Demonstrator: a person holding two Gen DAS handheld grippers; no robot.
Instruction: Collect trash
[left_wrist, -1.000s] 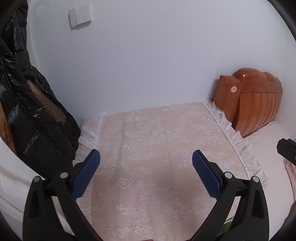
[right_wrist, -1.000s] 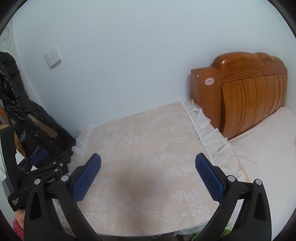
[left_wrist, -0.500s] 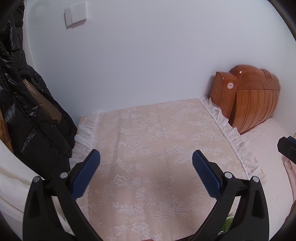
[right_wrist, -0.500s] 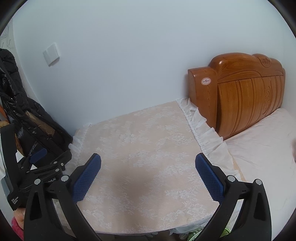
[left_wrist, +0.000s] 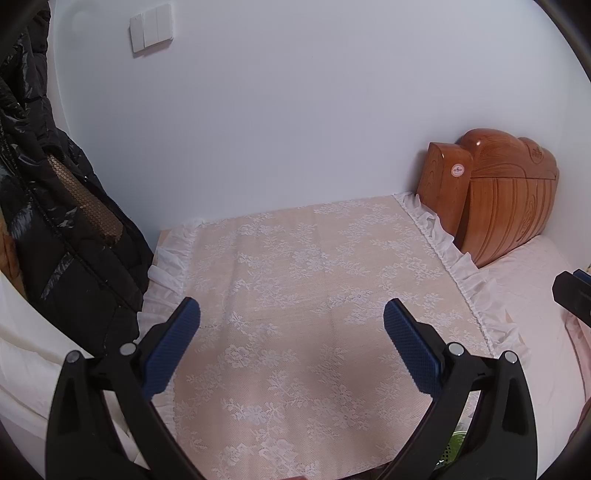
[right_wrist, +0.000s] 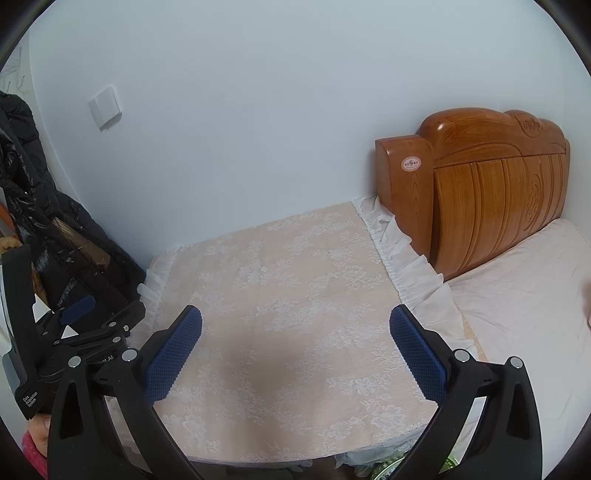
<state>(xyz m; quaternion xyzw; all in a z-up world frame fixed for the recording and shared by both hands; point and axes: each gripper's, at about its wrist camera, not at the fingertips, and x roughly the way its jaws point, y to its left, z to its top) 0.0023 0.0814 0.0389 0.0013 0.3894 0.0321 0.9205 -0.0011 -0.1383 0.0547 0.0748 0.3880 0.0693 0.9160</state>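
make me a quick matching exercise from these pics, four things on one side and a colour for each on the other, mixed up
Things:
1. headboard
2. jacket
3. light switch
4. pads on the left tongs

Colours:
a. white
b. blue
c. glossy black
d. orange-brown wood

Pairs: 1-d, 2-c, 3-a, 4-b

Both the left tongs and the right tongs are open over the lace cloth, holding nothing.

Lace cloth (left_wrist: 310, 314) between jacket (left_wrist: 55, 229) at left and headboard (left_wrist: 506, 206) at right
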